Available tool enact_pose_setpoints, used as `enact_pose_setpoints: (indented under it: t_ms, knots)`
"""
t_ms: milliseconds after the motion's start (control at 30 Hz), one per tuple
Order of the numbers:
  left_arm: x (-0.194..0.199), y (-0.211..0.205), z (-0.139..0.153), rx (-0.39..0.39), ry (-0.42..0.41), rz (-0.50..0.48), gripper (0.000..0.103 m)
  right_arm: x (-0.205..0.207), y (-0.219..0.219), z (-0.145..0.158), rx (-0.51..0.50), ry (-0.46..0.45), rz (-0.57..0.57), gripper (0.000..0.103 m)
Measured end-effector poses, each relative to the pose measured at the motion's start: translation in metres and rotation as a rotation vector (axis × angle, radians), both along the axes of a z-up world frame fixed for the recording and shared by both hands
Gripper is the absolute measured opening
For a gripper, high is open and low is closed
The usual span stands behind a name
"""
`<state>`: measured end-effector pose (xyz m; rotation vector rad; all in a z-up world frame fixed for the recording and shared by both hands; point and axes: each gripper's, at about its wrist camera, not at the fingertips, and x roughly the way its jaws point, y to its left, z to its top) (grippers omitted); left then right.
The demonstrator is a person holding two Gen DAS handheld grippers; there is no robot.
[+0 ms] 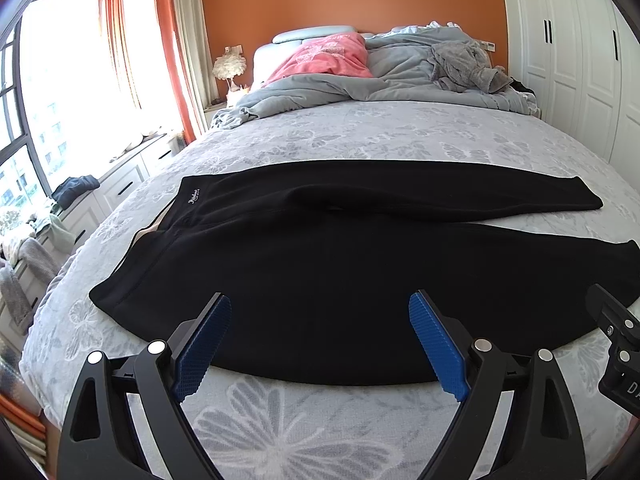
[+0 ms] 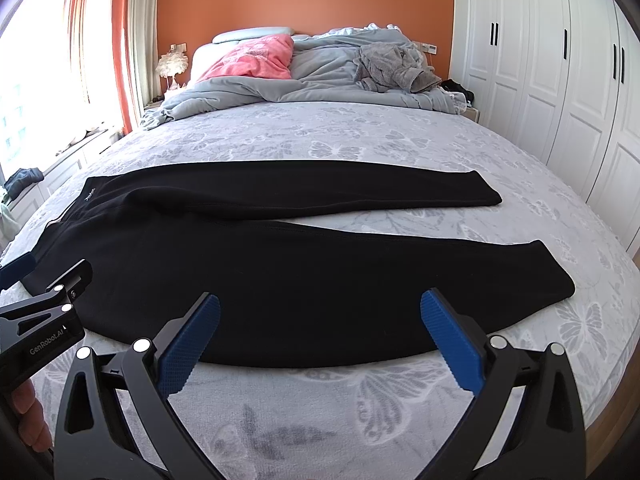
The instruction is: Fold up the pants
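Note:
Black pants (image 1: 320,264) lie flat across the bed, waistband to the left, both legs stretching right with a narrow gap between them. In the right wrist view the pants (image 2: 280,264) fill the middle, the near leg ending at the right. My left gripper (image 1: 320,320) hovers open just above the near edge of the pants, near the hip. My right gripper (image 2: 320,320) is open over the near leg's front edge. Neither holds anything. The left gripper's body (image 2: 44,320) shows at the left edge of the right wrist view, and the right gripper's body (image 1: 616,332) at the right edge of the left wrist view.
The bed (image 1: 320,432) has a grey floral cover. A rumpled grey duvet (image 1: 384,80), a pink pillow (image 1: 324,58) and a grey garment (image 1: 464,66) lie at the head. White wardrobes (image 2: 560,80) stand to the right, a window bench with clothes (image 1: 76,188) to the left.

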<state>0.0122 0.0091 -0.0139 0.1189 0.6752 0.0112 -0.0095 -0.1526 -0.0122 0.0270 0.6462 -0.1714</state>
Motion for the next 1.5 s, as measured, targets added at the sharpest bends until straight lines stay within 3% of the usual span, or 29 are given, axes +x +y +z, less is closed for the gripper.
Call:
enact_pose_setpoints:
  t_ms: [900, 1033, 1100, 1167, 1200, 1233, 1300, 1333, 1433, 1500]
  knots:
    - [0.002, 0.0, 0.0, 0.002, 0.0, -0.001, 0.088, 0.002, -0.005, -0.003, 0.023, 0.025, 0.015, 0.098]
    - [0.004, 0.001, 0.001, -0.001, 0.007, -0.013, 0.088, 0.017, -0.016, 0.015, 0.027, 0.06, 0.067, 0.098]
    - [0.008, 0.006, 0.008, -0.004, 0.016, -0.018, 0.088, 0.028, -0.042, 0.058, 0.018, 0.015, 0.044, 0.098]
    - [0.017, 0.017, 0.023, -0.034, 0.013, -0.036, 0.089, 0.03, -0.077, 0.09, 0.084, -0.085, 0.072, 0.098]
    - [0.025, 0.027, 0.031, -0.066, 0.028, -0.046, 0.089, 0.031, -0.093, 0.089, 0.114, -0.12, 0.084, 0.098]
    - [0.033, 0.035, 0.04, -0.108, 0.044, -0.065, 0.089, 0.033, -0.113, 0.075, 0.177, -0.084, 0.103, 0.098]
    - [0.053, 0.062, 0.057, -0.166, 0.038, -0.069, 0.089, 0.054, -0.146, 0.038, 0.267, 0.136, 0.091, 0.098]
    - [0.063, 0.075, 0.063, -0.176, 0.027, -0.057, 0.089, 0.064, -0.163, 0.028, 0.26, 0.19, 0.041, 0.098]
    - [0.113, 0.131, 0.076, -0.194, 0.016, 0.038, 0.089, 0.099, -0.23, 0.029, 0.211, 0.138, -0.101, 0.098]
    - [0.16, 0.172, 0.073, -0.228, 0.065, 0.104, 0.089, 0.134, -0.27, 0.028, 0.236, 0.142, -0.139, 0.098]
